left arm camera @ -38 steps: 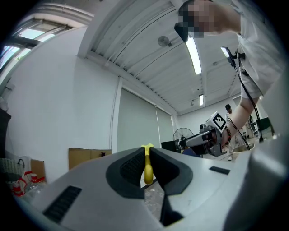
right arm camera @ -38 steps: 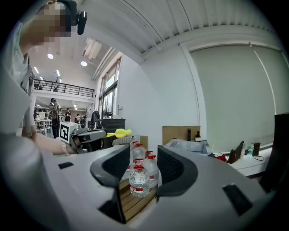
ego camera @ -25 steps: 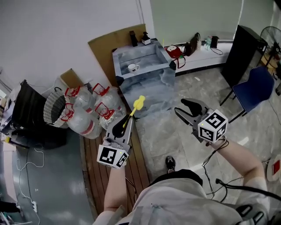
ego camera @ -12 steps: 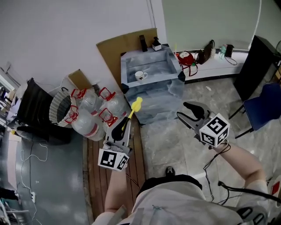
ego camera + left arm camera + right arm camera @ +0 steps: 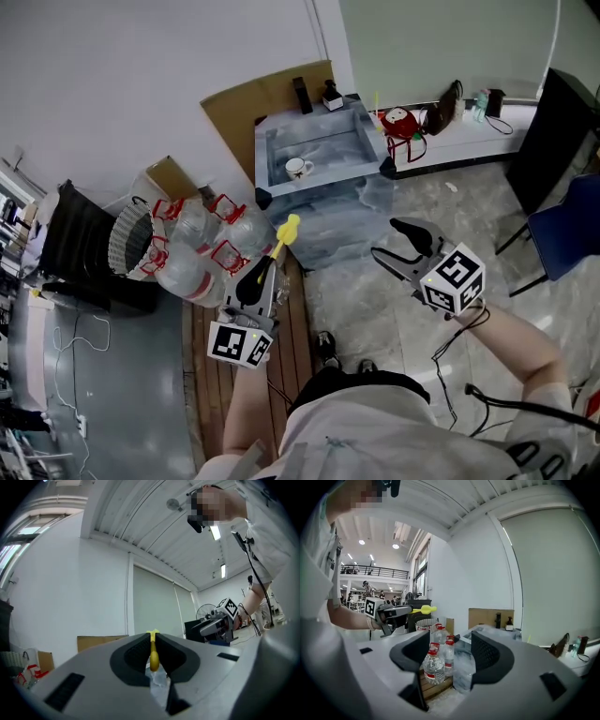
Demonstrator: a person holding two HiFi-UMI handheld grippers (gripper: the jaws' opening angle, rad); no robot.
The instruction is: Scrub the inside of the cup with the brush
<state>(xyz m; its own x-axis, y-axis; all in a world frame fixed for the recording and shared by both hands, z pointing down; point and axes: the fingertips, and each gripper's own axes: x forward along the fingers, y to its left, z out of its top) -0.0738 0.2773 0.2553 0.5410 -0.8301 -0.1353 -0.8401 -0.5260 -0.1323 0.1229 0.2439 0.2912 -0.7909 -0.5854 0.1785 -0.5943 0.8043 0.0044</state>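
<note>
The white cup (image 5: 298, 169) sits alone in the plastic-wrapped basin (image 5: 330, 150) ahead of you, well apart from both tongs. Your left tongs (image 5: 255, 279) are clenched on the slim yellow brush (image 5: 281, 239). Your right tongs (image 5: 388, 242) are opening with nothing between them.

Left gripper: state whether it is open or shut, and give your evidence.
Shut on the brush: both pads press against its yellow handle.
</note>
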